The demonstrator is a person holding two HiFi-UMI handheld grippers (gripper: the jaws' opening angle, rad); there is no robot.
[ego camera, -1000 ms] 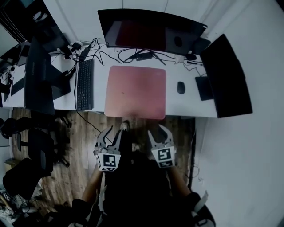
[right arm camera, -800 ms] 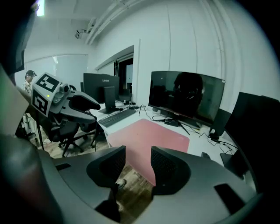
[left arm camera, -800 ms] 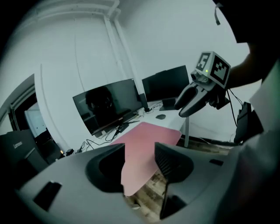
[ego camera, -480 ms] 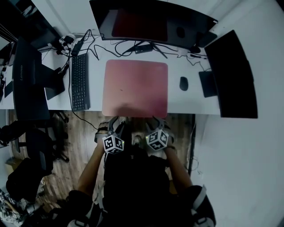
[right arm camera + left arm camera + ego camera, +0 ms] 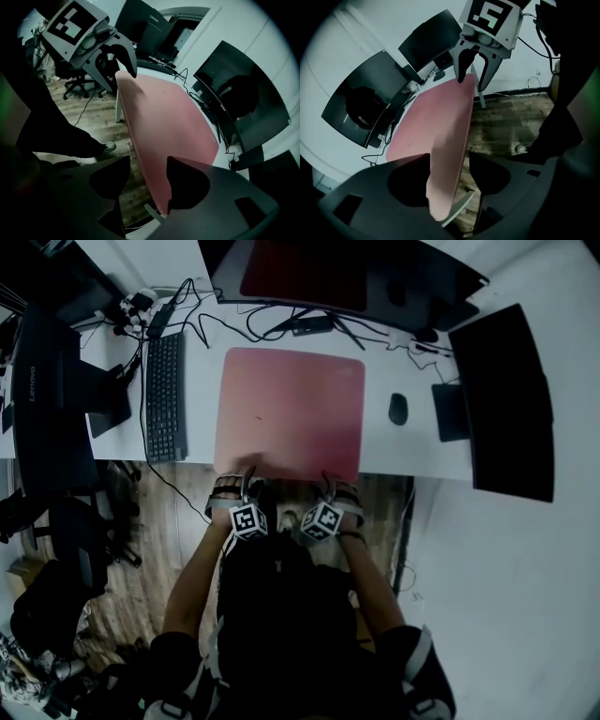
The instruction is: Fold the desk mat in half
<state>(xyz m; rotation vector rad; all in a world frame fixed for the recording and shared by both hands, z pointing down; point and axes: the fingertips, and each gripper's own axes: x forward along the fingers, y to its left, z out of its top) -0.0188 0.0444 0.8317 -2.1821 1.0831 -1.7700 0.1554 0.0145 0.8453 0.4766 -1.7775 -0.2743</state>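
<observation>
Nearest, the left gripper (image 5: pixel 240 486) and the right gripper (image 5: pixel 332 486) sit at the front edge of the white desk (image 5: pixel 384 454), one at each near corner of the pink desk mat (image 5: pixel 291 399). Each gripper's jaws have just been opening and now stand wide apart, with the mat's near edge and the lip of the desk between them; no pad visibly presses on it, so nothing is gripped. The mat lies flat, its near edge along the front of the desk, and its top is bare from side to side. On the left a black keyboard (image 5: pixel 165 395) lies lengthwise just beside the mat, with a narrow strip of desk between them. On the right a mouse (image 5: pixel 398 409) sits clear of the mat's edge, with white desk open around it. Just past the far edge, black cables (image 5: pixel 272 329) trail across the desk. Behind them stands a wide monitor (image 5: pixel 375 277), with a dark screen (image 5: pixel 502 399) on the right and another (image 5: pixel 47 399) on the left. Off the desk to the left, an office chair (image 5: pixel 70 559) stands on the wooden floor (image 5: pixel 159 549)
</observation>
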